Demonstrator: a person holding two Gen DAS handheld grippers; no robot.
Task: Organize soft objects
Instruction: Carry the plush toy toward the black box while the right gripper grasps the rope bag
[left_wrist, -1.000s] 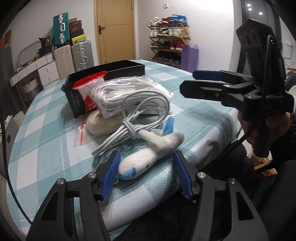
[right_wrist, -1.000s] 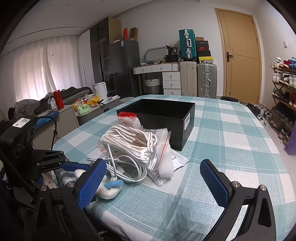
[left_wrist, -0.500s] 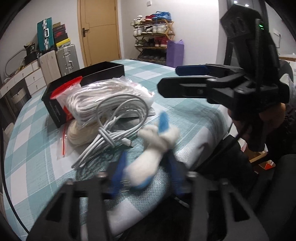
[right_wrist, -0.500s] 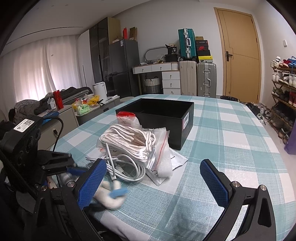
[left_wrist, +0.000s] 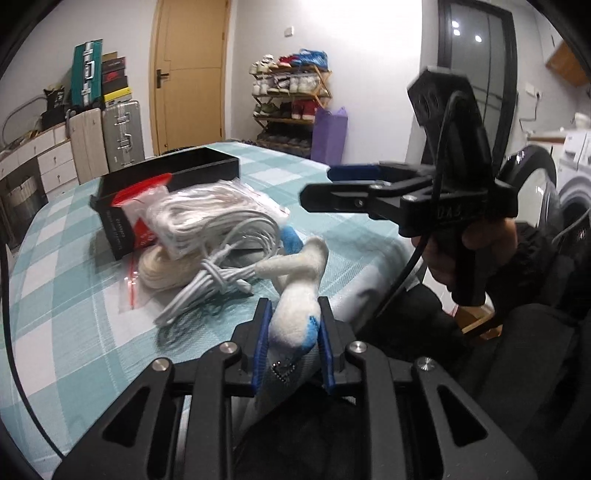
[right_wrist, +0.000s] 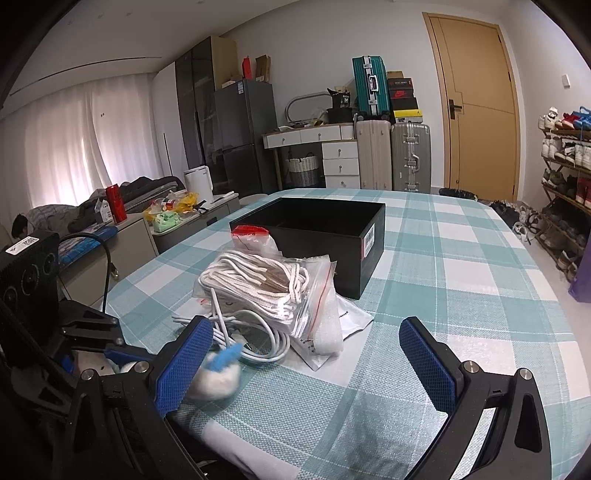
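Pinching the plush toy near its blue-tipped end, my left gripper has its pads pressed into the soft body at the near edge of the table; the toy's far end and blue fin stick up toward the pile. My right gripper stands spread wide with nothing between its fingers, just beside the left. The grip looks close to the toy's end, so I judge a slow, level carry is wise, with no sudden wrist turn that could let it slip. Just beyond lie the white cable bundle and the bag of white cord, both touching. The toy's far end should be lifted clear of the cable loops first. Behind them stands the open black box, probably the goal.
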